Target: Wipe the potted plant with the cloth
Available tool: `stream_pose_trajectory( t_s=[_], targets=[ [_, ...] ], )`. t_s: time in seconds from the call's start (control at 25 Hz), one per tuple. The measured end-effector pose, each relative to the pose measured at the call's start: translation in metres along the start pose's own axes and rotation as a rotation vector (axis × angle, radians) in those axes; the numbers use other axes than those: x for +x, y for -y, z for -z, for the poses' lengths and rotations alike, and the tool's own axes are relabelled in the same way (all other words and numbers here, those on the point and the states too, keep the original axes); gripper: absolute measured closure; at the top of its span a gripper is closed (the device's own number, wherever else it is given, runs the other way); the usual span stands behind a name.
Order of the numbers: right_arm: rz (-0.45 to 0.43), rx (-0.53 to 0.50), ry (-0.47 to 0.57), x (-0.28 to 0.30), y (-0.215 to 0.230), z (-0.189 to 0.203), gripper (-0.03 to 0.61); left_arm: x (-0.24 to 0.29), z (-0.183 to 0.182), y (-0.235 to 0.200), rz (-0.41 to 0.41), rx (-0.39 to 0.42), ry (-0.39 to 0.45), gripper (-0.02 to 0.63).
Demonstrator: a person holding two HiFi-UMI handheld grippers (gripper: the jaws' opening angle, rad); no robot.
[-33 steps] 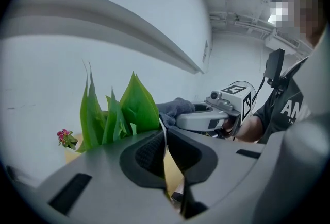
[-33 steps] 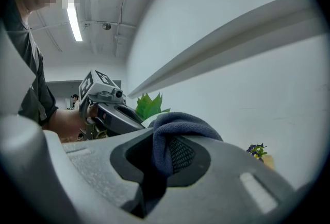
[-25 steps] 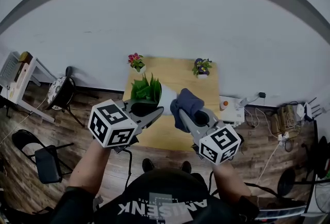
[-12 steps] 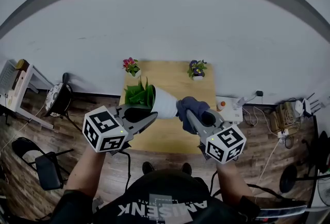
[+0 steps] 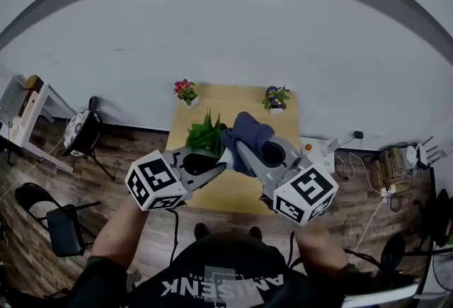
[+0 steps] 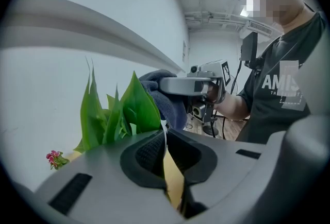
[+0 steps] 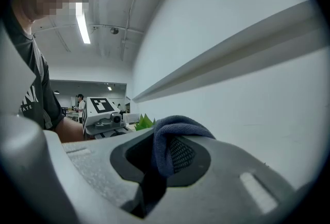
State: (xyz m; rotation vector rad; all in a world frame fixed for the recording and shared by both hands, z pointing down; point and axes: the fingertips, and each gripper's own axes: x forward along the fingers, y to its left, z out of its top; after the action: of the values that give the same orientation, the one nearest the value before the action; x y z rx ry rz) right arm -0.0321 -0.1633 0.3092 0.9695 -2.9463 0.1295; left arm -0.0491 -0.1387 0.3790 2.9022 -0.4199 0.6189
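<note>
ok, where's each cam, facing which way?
Head view: on the head, steeply down at the table; forearms, left gripper, right gripper.
Left gripper view: along jaws clamping the potted plant, toward the person's torso.
Right gripper view: along jaws clamping the cloth, toward the wall; shoulder at left.
Shared: each gripper view shows the other gripper.

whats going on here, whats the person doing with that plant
A person works with two handheld grippers above a wooden table. The left gripper has its jaws clamped on the pot rim of the potted plant, holding it off the table. The right gripper grips a dark blue cloth, which is right up beside the leaves, apparently to wipe them.
</note>
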Motion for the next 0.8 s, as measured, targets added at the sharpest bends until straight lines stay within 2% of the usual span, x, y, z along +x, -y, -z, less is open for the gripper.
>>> stream_pose_trajectory(
  t_s=[0.12,0.32,0.44,0.8],
  targets=[
    [-0.004,-0.018,-0.018,0.011,-0.004,0.005,0.534,-0.002,-0.004,0.003,0.003,0.004,0.036,0.598],
    [0.040,-0.003,-0.037,0.005,0.006,0.019,0.534,-0.007,-0.007,0.003,-0.007,-0.012,0.080,0.598],
    [0.081,0.036,-0.050,-0.004,0.017,0.033,0.534,-0.009,-0.008,0.002,-0.001,-0.025,0.110,0.598],
    [0.177,0.110,-0.093,-0.030,0.047,0.064,0.534,-0.009,-0.013,0.004,0.013,0.023,0.153,0.598]
  ],
)
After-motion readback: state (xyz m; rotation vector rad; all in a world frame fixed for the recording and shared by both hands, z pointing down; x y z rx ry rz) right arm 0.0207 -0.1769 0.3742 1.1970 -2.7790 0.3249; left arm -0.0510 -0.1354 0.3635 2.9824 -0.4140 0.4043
